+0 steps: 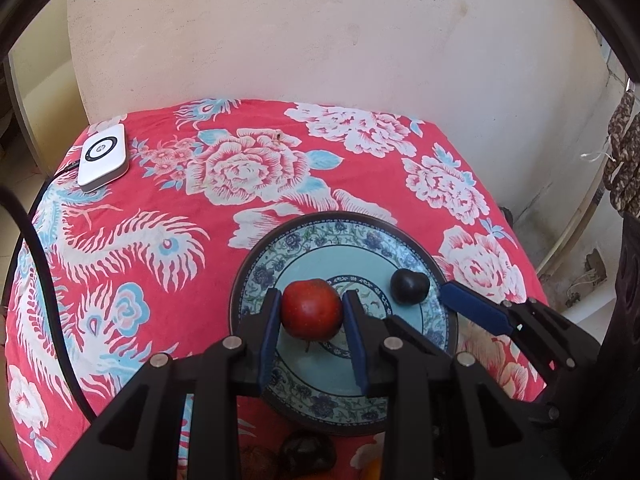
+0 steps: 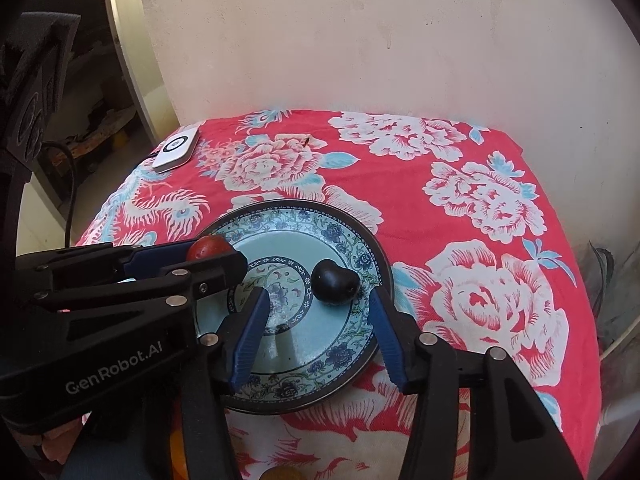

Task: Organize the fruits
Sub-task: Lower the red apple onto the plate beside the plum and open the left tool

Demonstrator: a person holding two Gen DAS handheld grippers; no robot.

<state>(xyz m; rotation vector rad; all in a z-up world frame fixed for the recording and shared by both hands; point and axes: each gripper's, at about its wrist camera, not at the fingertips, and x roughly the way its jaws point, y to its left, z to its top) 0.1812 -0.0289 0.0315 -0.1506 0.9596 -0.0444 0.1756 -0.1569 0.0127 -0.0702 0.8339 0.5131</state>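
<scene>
A red apple (image 1: 312, 308) sits low over the left part of a blue patterned plate (image 1: 340, 220), and my left gripper (image 1: 312, 314) is shut on it, one blue pad against each side. A dark plum-like fruit (image 1: 409, 286) lies on the plate's right part. In the right wrist view, the dark fruit (image 2: 334, 282) rests free on the plate (image 2: 300, 206), just past my right gripper (image 2: 318, 298). That gripper stands open, its pads clear of the fruit. The left gripper (image 2: 208, 256) comes in from the left with the apple (image 2: 206, 249) partly hidden.
The plate rests on a table under a red flowered cloth (image 1: 248, 168). A white flat device (image 1: 103, 157) lies at the far left corner, with a black cable (image 1: 40, 248) down the left edge. More fruit (image 1: 306, 454) shows below the grippers. A pale wall (image 1: 320, 40) stands behind.
</scene>
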